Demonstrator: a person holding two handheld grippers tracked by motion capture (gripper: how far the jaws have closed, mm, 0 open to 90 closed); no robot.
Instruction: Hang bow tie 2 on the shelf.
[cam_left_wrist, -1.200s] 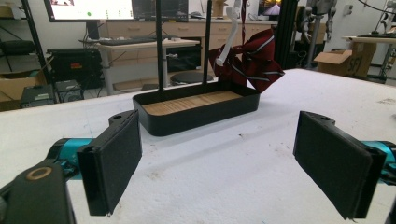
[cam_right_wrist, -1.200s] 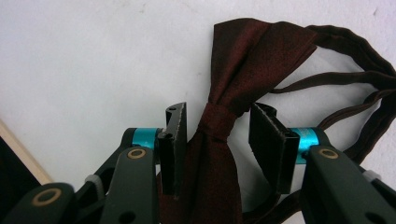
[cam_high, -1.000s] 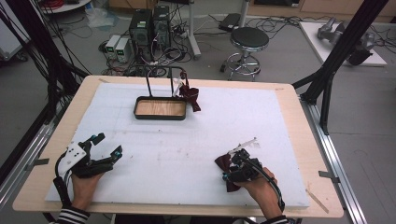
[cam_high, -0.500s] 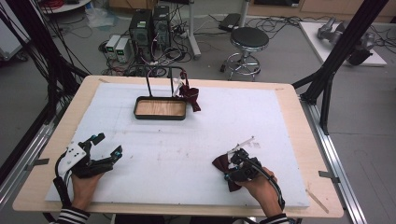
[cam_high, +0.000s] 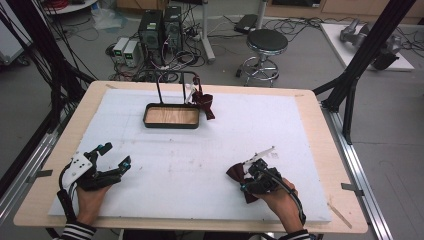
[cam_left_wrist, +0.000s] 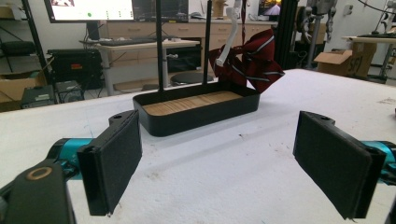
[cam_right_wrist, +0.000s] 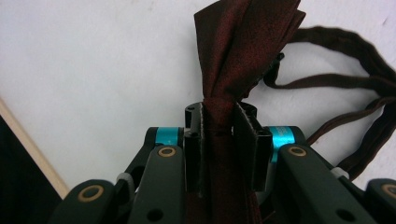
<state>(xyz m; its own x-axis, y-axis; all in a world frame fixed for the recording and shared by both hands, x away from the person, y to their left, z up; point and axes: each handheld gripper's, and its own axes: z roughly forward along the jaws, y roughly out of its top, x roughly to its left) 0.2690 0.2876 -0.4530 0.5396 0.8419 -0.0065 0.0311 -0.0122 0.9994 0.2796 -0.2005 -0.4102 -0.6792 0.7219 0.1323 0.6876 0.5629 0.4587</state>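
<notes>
The right claw (cam_right_wrist: 219, 140) is clamped on a dark red bow tie (cam_right_wrist: 243, 42) low over the white bench (cam_high: 300, 130); its own pads hide the tie's middle, and its strap runs out of frame. The left claw (cam_left_wrist: 219, 168) stands apart, holding nothing

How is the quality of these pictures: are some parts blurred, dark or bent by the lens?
High view: even light, soft shadows, slightly soft; the table edges look a little bowed. Left gripper view: the black tray and striped bow tie are sharp, the near pads slightly soft, the monitor behind washed out. Right gripper view: the dark red bow tie clamped in the right gripper looks soft, the lower corners dark.
</notes>
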